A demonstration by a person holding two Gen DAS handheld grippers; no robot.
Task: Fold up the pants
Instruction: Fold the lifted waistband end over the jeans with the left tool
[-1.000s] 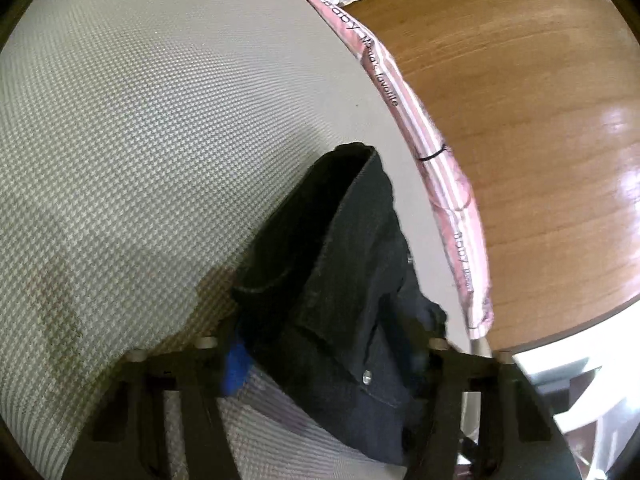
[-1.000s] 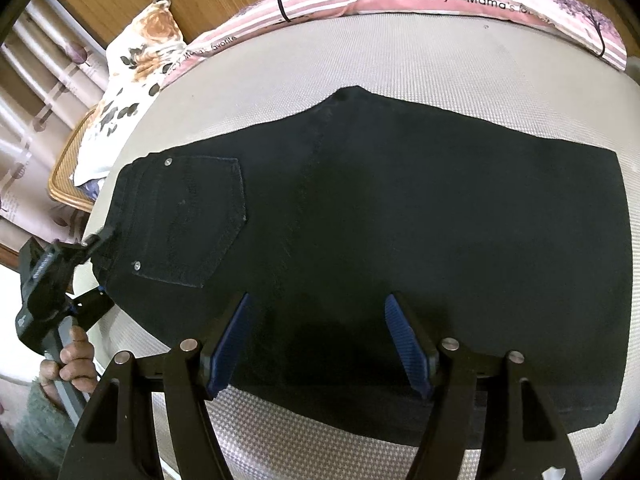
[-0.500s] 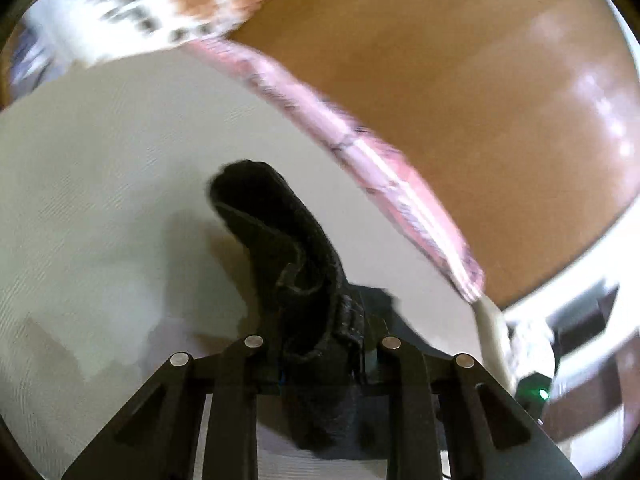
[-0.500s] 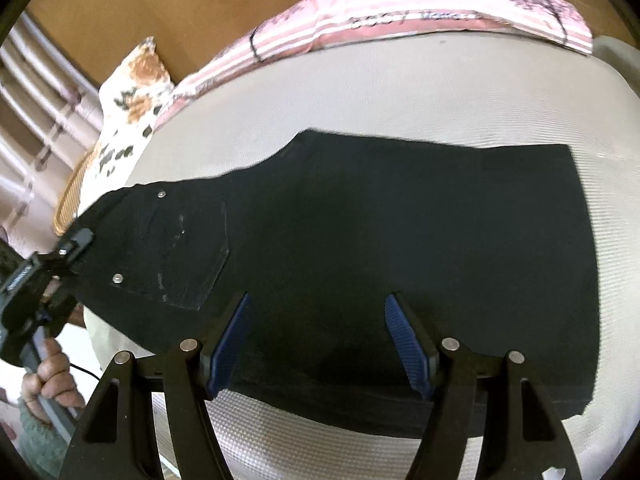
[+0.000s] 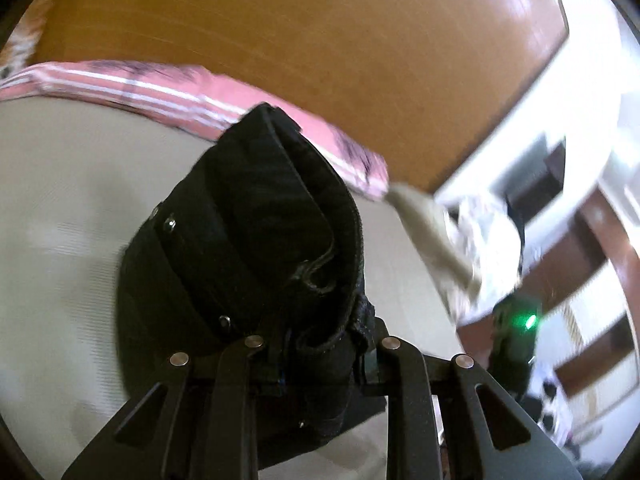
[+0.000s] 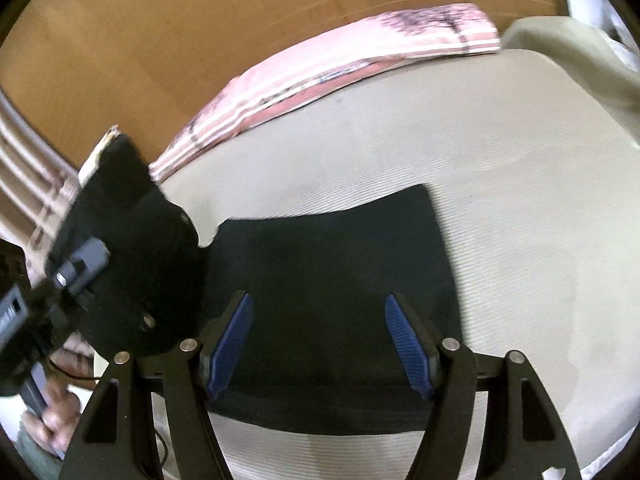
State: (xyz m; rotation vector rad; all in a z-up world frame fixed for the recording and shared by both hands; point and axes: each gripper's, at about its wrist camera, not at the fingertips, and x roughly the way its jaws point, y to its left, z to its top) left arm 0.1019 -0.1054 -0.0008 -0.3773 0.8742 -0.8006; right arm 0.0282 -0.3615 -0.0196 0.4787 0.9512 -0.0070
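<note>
Right wrist view, from the left: my left claw [image 6: 76, 268] pinches the waist end of the pants [image 6: 328, 280] and holds it up off the bed [image 6: 500, 184]. The remainder lies flat, long axis running left to right, hem toward the right. My right claw [image 6: 320, 344] hangs spread above that flat part, gripping nothing. Left wrist view shows the waistband [image 5: 256, 240] bunched between my left pads. A pink pillow [image 6: 320, 68] lies along the bed's far edge.
</note>
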